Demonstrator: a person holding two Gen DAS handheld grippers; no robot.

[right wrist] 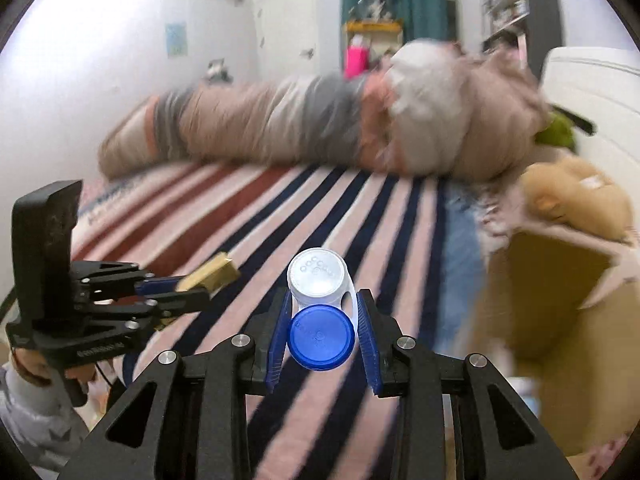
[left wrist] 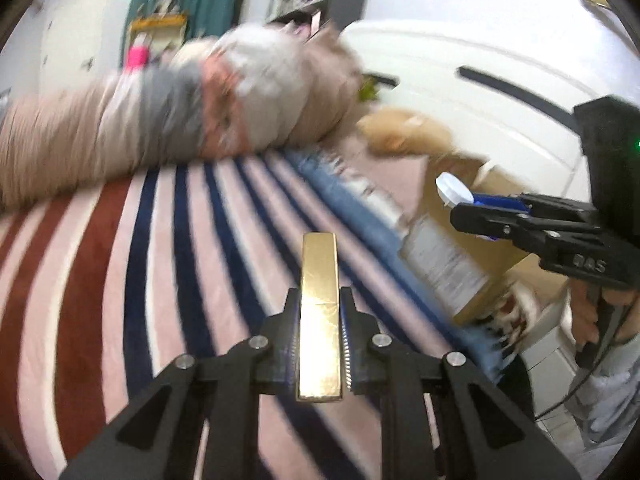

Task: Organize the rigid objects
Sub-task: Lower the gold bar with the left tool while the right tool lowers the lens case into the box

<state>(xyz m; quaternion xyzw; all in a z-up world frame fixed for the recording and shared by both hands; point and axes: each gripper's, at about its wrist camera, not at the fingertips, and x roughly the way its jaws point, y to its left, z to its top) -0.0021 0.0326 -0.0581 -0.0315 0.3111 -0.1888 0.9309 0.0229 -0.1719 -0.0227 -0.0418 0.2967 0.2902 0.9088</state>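
Observation:
My left gripper (left wrist: 320, 300) is shut on a gold rectangular bar (left wrist: 320, 312) that sticks forward over the striped blanket (left wrist: 140, 248). It also shows in the right wrist view (right wrist: 188, 300), at the left, with the gold bar (right wrist: 212, 274) in its fingers. My right gripper (right wrist: 324, 312) is shut on a small white-and-blue lens case (right wrist: 320, 312), blue cap nearest me. In the left wrist view the right gripper (left wrist: 464, 210) is at the right, holding the case (left wrist: 454, 190) near a cardboard box (left wrist: 492, 240).
A rolled pile of beige and grey bedding (right wrist: 320, 120) lies across the far side of the bed. A tan plush toy (right wrist: 576, 196) and the cardboard box (right wrist: 560, 320) sit at the right. A white appliance (left wrist: 480, 80) stands behind.

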